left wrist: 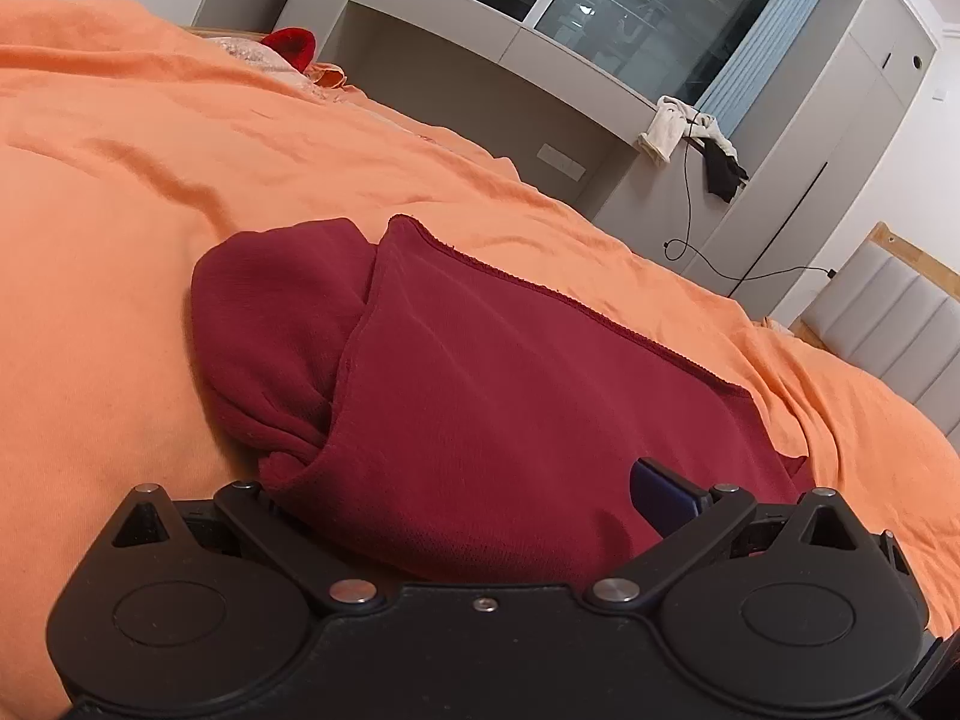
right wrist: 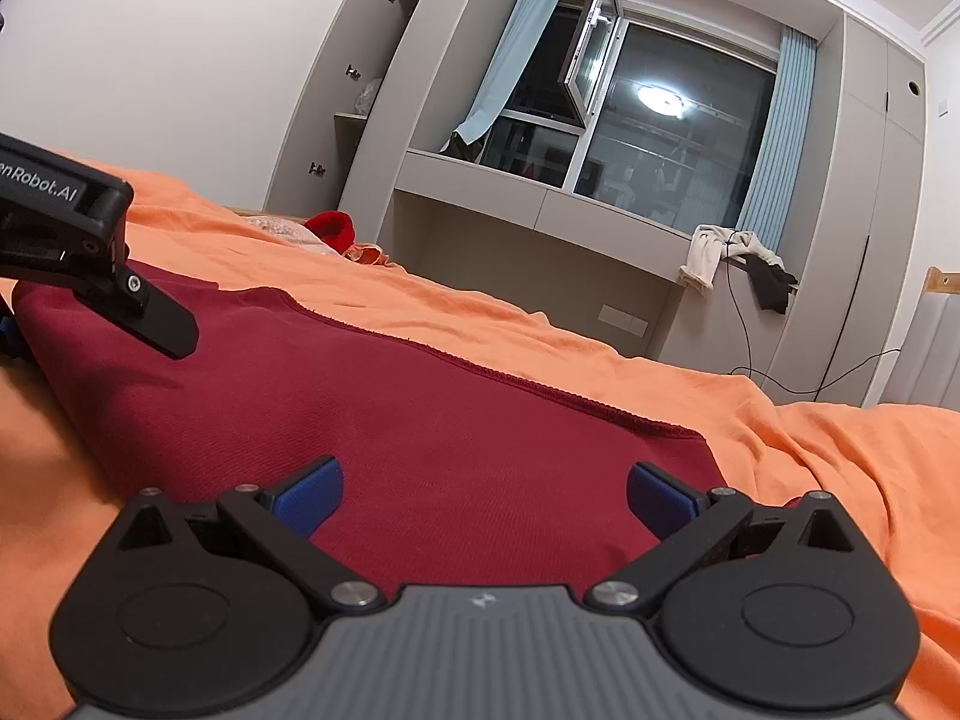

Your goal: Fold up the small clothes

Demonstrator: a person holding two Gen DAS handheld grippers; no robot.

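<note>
A dark red knit garment (left wrist: 480,372) lies flat on the orange bedsheet (left wrist: 120,240), with one part bunched into a roll at its left end (left wrist: 270,348). My left gripper (left wrist: 474,480) sits low over the garment's near edge, jaws spread wide and open. Its right blue pad (left wrist: 660,498) shows, while cloth hides the left pad. In the right wrist view my right gripper (right wrist: 486,480) is also open over the garment (right wrist: 420,420), both blue pads (right wrist: 312,492) resting on the cloth. A black finger of the left gripper (right wrist: 162,324) touches the garment's far left end.
A bright red item (right wrist: 330,228) lies by a pillow at the far end of the bed. Beyond are grey cabinets, a window ledge with draped clothes (right wrist: 720,252), a hanging cable (right wrist: 744,324) and a padded headboard (left wrist: 888,312) on the right.
</note>
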